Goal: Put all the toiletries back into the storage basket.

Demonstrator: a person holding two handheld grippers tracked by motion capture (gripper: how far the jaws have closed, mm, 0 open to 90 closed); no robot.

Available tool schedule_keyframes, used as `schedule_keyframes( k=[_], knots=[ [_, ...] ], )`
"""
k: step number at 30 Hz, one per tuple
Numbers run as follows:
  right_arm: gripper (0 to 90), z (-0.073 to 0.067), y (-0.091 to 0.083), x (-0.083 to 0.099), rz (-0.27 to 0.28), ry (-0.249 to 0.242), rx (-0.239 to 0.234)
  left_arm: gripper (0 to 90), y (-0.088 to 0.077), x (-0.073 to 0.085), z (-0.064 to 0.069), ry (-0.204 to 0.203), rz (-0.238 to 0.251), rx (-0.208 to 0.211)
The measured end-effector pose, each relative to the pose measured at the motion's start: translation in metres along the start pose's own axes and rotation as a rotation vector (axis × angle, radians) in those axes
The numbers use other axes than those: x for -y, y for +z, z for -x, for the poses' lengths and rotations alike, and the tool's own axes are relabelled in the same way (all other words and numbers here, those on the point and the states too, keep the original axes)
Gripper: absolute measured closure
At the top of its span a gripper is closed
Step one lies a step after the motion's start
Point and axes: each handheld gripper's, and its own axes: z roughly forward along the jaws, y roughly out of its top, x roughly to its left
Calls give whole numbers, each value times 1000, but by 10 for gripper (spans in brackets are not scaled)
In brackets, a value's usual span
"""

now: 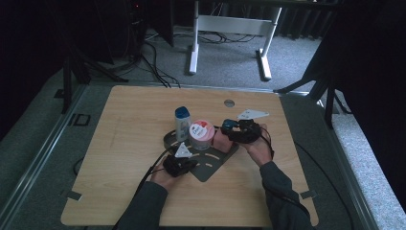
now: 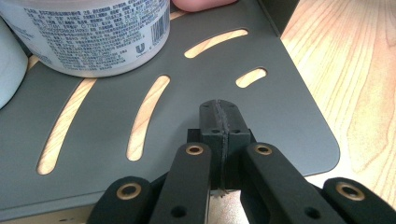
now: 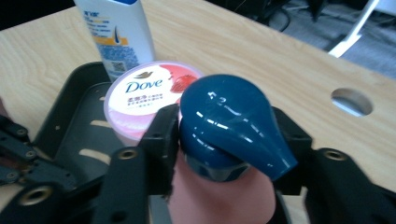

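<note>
While I look down at the table (image 1: 124,158), I can see my job is partly done. Two things stand on the dark tray (image 1: 210,165) already: the white bottle with a blue cap (image 1: 182,122) at the far left, and the pink Dove tub (image 1: 201,134) just right of it.

My right gripper (image 3: 224,135) has the pink bottle with the dark blue pump top (image 3: 229,126) between its jaws. They sit close on both sides of its neck, fairly wide apart. I think this bottle is just being set down on the right side of the tray, beside the tub.

My left gripper (image 2: 219,123) is squeezed all the way shut with nothing in it. It rests on the near edge of the tray, maybe to hold it still.

What is left: let go of the pink bottle.
</note>
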Motion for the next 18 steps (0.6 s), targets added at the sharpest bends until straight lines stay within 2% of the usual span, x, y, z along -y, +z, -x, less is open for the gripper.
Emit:
schedule_keyframes(
  k=[4, 7, 11, 16, 18],
  knots=[
    [423, 0, -5, 8, -29, -8, 5, 900, 0, 0, 0, 0, 0, 1],
    [419, 0, -12, 18, -27, -5, 1, 900, 0, 0, 0, 1, 0, 1],
    [487, 0, -25, 32, 6, 27, 0, 900, 0, 0, 0, 0, 0, 0],
    [852, -6, -36, 50, 34, 39, 13, 900, 0, 0, 0, -3, 1, 0],
    [899, -10, -35, 55, 32, 38, 21, 900, 0, 0, 0, 0, -1, 0]
  ],
)
